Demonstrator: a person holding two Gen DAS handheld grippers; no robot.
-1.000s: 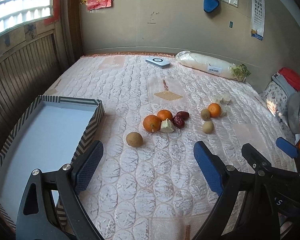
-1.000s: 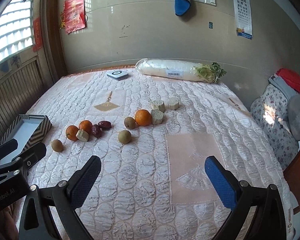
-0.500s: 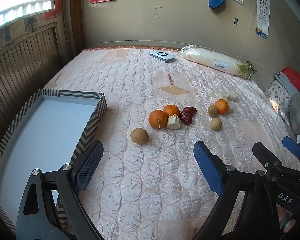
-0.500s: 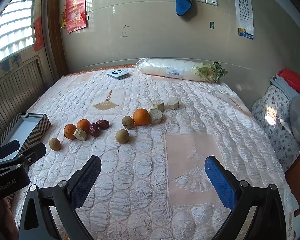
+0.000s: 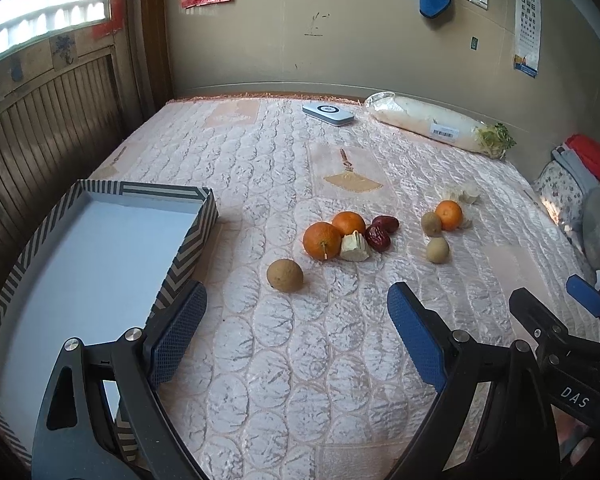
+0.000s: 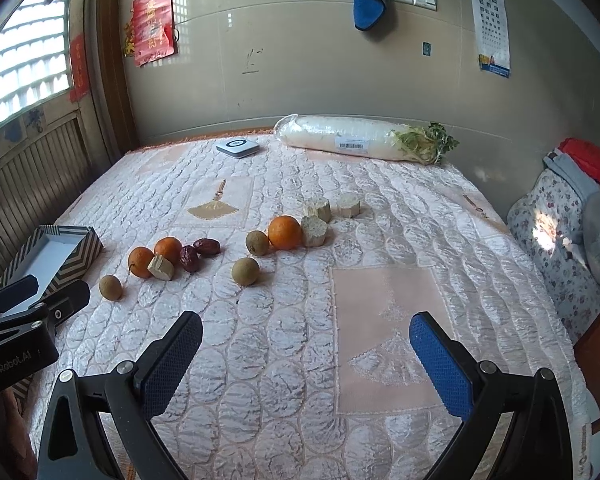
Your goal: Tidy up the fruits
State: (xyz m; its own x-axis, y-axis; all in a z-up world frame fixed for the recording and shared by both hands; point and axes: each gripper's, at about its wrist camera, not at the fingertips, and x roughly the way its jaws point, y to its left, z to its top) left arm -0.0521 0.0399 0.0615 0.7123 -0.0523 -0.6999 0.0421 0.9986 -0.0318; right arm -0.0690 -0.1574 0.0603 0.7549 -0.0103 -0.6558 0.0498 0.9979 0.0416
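Observation:
Fruits lie on a quilted pink bed cover (image 5: 300, 360). In the left wrist view a brown round fruit (image 5: 284, 275) is nearest, then two oranges (image 5: 322, 240), a pale cut chunk (image 5: 354, 247) and two red dates (image 5: 381, 232). Farther right are a third orange (image 5: 449, 215) and two more brown fruits (image 5: 437, 249). An empty striped box (image 5: 80, 248) sits at the left. My left gripper (image 5: 296, 336) is open and empty, short of the brown fruit. My right gripper (image 6: 306, 364) is open and empty above bare cover, with the third orange (image 6: 285, 232) ahead.
A wrapped white radish (image 6: 360, 140) and a small white device (image 6: 237, 147) lie near the far wall. Pale cut chunks (image 6: 318, 220) sit beside the third orange. A floral bag (image 6: 556, 232) stands off the bed's right edge. A slatted wooden wall (image 5: 40, 128) runs along the left.
Both grippers have moved forward towards the fruits, which now look larger and nearer. Both stay open. No fruit has moved.

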